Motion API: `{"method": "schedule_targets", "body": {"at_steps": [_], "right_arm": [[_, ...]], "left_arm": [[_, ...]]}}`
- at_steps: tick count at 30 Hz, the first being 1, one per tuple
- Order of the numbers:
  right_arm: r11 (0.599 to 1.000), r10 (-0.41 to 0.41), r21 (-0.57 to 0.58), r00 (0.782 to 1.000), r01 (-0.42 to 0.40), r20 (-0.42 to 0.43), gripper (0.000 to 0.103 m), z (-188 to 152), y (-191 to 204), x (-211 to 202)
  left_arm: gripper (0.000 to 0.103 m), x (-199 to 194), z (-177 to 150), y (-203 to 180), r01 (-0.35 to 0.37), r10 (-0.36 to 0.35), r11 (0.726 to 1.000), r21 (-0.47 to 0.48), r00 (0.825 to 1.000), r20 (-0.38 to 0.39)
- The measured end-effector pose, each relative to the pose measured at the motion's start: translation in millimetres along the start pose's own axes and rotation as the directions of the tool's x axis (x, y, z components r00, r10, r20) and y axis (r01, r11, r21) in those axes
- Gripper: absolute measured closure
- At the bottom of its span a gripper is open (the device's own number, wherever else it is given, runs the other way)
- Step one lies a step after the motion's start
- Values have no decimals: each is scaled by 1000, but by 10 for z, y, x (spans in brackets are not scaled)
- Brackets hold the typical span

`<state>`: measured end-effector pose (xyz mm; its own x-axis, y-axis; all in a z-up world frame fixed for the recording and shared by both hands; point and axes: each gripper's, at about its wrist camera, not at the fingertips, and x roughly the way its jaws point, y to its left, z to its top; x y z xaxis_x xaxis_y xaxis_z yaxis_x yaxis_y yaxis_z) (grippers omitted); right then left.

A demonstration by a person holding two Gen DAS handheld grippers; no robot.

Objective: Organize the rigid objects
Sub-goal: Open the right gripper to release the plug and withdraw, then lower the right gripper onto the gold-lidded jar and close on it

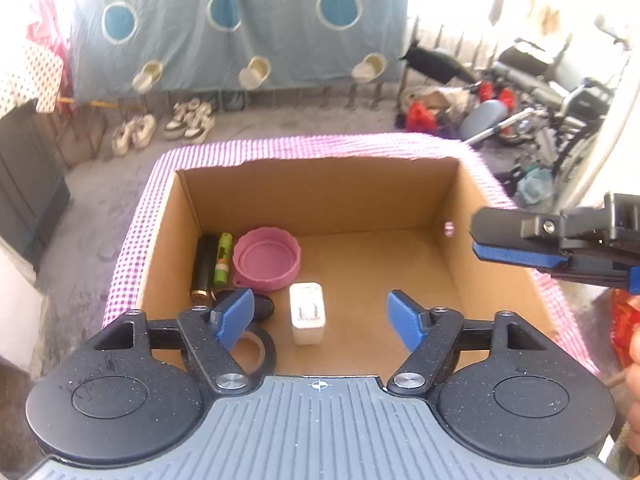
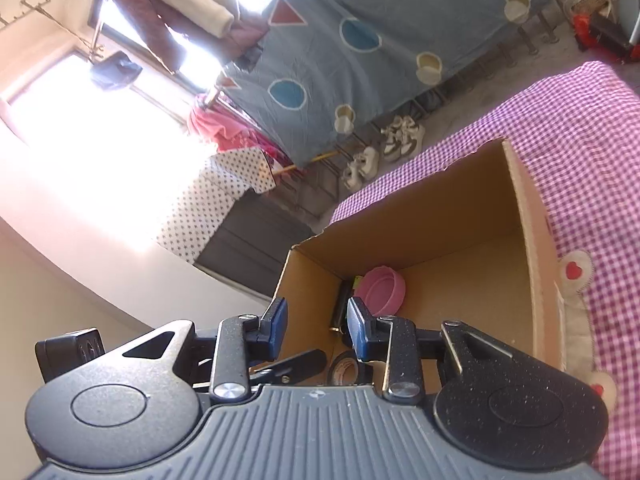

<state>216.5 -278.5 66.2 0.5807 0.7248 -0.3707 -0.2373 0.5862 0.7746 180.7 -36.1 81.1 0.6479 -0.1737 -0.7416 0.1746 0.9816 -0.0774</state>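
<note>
your left claw (image 1: pixel 320 314) hangs open and empty over the cardboard box (image 1: pixel 320 196), where the white charger (image 1: pixel 307 313) lies beside the pink lid (image 1: pixel 267 259), while your right claw (image 2: pixel 316 330) stands part open, gripping nothing.

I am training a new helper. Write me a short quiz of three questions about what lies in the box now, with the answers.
1. True or false: the white charger stands outside the cardboard box.
2. Which item lies directly beside the pink bowl, on the side of the box's left wall? A) a green tube B) a red cup C) a spoon
3. Fill in: between the fingers of the left gripper there is ____.

Key
1. False; it lies on the box floor.
2. A; the green tube lies there, next to a dark cylinder.
3. Nothing; the fingers stand apart above the charger.
</note>
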Motion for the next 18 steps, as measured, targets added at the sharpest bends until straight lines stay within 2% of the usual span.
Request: {"method": "schedule_targets", "body": {"at_steps": [2,4,8,12,15,18], "right_arm": [[1000,-1,7,1000,1,28,66,-176,-18,-226],[1000,-12,29,999,11,43,65,-397,-57,-399],[996,-22,93,999,17,43,64,-780,-163,-548],[991,-41,127,999,43,-15,63,-1051,-172,-397],[991,-73,102,995,81,-74,56,-1125,-156,-193],[991,-102,82,990,110,-99,56,-1148,-163,-13]], "left_arm": [[17,-192,-122,3,37,-38,999,24,999,28],[12,-324,-269,19,77,-79,996,39,996,41],[11,-418,-589,43,131,-132,991,38,991,15],[10,-356,-886,5,148,-146,986,73,989,-23],[10,-203,-1049,-66,137,-129,984,117,989,-73],[10,-33,-1159,-125,135,-121,981,138,987,-103]]}}
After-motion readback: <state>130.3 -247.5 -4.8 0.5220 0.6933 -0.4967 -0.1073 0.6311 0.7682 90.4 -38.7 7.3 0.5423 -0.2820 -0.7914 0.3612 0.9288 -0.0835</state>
